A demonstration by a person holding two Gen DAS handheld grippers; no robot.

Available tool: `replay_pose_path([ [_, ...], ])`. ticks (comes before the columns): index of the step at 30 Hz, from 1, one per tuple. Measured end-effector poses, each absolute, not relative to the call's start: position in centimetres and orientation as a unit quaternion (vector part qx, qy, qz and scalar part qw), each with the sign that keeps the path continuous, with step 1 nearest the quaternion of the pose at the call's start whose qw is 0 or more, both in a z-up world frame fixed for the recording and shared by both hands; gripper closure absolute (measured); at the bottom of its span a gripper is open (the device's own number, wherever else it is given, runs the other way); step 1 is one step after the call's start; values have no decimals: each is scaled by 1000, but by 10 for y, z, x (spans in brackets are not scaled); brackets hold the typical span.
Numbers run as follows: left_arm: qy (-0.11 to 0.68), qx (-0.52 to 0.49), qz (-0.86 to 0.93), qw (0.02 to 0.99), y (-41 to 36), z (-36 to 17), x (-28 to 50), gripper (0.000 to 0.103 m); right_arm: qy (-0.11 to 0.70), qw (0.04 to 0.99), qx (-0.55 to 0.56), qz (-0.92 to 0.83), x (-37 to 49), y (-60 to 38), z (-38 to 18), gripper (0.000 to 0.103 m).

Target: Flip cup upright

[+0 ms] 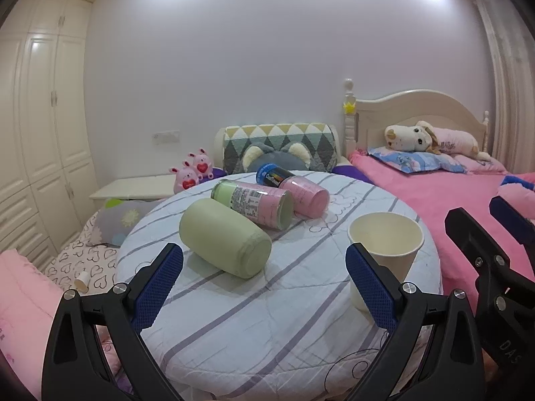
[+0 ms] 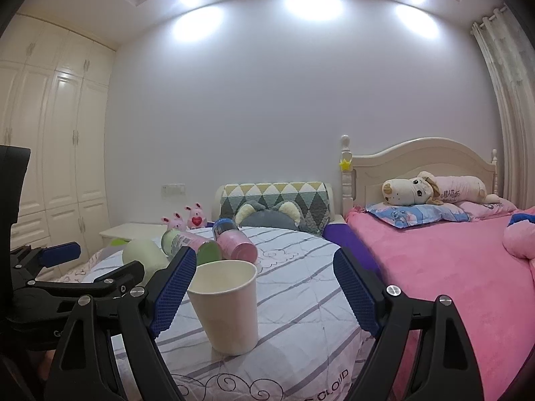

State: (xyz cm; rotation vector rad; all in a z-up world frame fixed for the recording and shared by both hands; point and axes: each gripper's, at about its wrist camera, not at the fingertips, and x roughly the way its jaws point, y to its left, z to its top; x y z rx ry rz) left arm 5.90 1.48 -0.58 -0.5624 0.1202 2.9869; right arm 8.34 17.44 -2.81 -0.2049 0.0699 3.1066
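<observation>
A cream paper cup stands upright, mouth up, on the round striped cushion. It also shows in the right wrist view, close in front of the camera. My left gripper is open and empty; its right finger partly hides the cup's lower side. My right gripper is open and empty, with the cup between its fingers but nearer the left one, not gripped. The right gripper's black frame shows at the right of the left wrist view.
Several towel rolls lie on the cushion: a green one, a wrapped pink-green one, a pink one. A pink bed with a plush dog is to the right. A wardrobe stands left.
</observation>
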Motion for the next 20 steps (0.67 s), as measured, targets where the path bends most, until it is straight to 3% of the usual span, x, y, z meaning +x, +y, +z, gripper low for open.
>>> replay_pose_path([
  [20,37,-185,981,42,10,-6,56,4,13,10,-71,997,83,171,-29,17],
])
